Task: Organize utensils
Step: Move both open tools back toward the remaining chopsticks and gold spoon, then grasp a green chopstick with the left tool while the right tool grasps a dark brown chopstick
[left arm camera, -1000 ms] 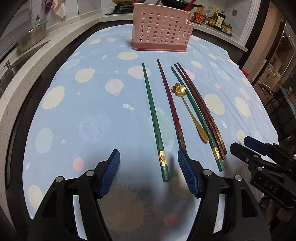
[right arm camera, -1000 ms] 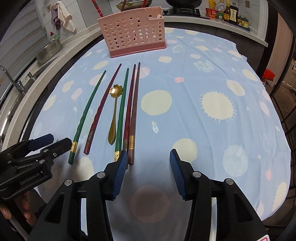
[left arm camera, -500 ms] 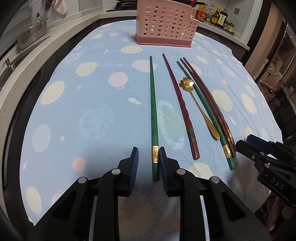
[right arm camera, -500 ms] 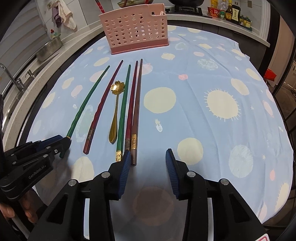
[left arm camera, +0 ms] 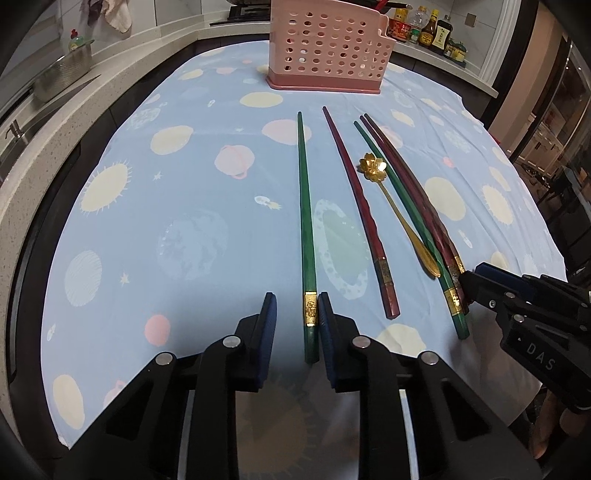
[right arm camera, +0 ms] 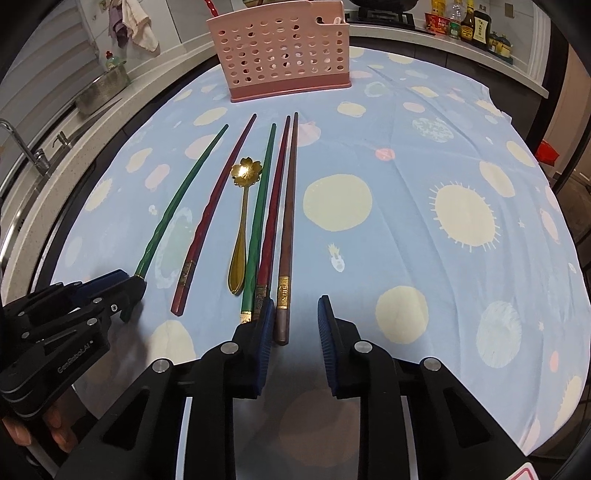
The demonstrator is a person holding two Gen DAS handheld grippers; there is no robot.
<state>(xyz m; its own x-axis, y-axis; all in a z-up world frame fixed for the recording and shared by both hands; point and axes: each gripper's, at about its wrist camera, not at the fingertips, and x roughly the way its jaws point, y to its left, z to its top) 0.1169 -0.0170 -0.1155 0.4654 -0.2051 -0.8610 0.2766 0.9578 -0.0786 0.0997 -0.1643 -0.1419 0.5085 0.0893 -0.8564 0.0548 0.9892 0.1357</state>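
Note:
Several chopsticks and a gold flower spoon (left arm camera: 397, 216) lie side by side on the blue cloth, pointing at a pink holed utensil basket (left arm camera: 328, 48) at the far end. My left gripper (left arm camera: 294, 319) is partly open; the thick end of the leftmost green chopstick (left arm camera: 306, 221) lies between its pads, against the right one. My right gripper (right arm camera: 295, 319) is open around the end of the brown chopstick (right arm camera: 288, 221), beside a dark red (right arm camera: 271, 221) and a green chopstick (right arm camera: 258, 221). Another dark red chopstick (right arm camera: 210, 218) lies between.
A counter with a steel sink and tap (right arm camera: 22, 151) runs along the left. Sauce bottles (left arm camera: 428, 31) stand at the far right behind the basket. The cloth's front edge hangs just below both grippers.
My left gripper has narrowed from wide open and moved onto the end of the leftmost green chopstick. My right gripper has moved forward so the brown chopstick's end lies between its pads.

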